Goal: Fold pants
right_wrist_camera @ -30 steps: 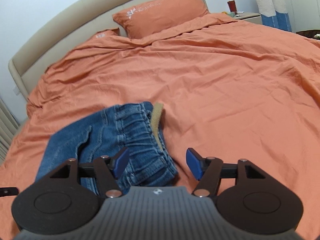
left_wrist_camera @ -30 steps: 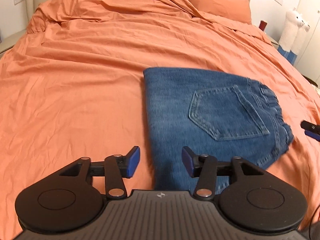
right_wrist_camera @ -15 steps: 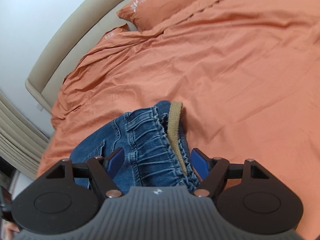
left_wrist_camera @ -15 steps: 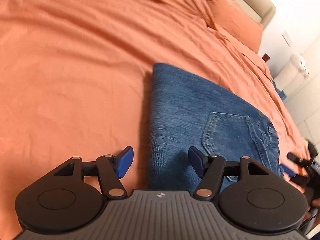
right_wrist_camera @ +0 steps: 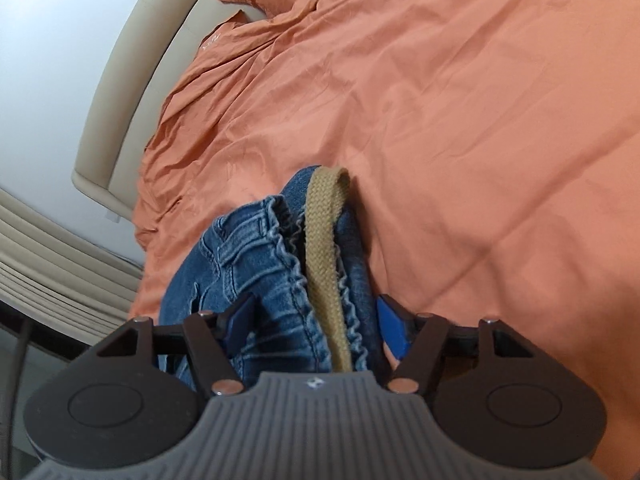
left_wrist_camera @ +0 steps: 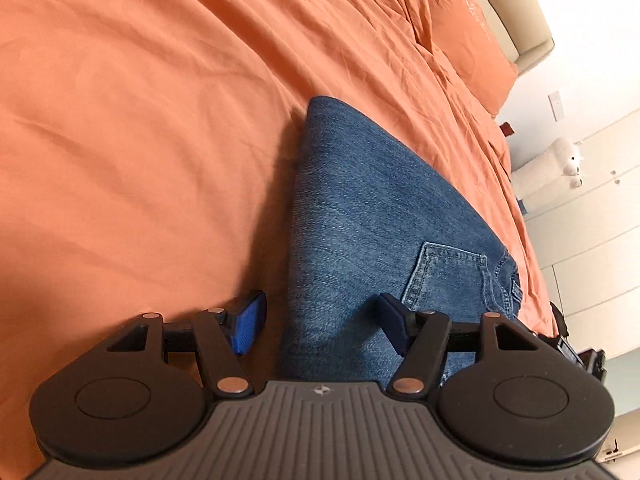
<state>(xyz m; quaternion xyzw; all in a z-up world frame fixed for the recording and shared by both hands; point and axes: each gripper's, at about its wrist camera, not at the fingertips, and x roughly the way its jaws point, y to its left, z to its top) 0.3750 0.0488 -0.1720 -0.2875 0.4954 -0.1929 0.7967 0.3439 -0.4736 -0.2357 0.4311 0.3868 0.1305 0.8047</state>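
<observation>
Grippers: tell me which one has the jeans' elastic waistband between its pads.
The right gripper: its closing pads flank the gathered waistband and tan drawstring. The left gripper straddles the jeans' plain folded edge instead.

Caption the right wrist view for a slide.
Right gripper closing around the jeans waistband and tan drawstring on an orange bed.
</observation>
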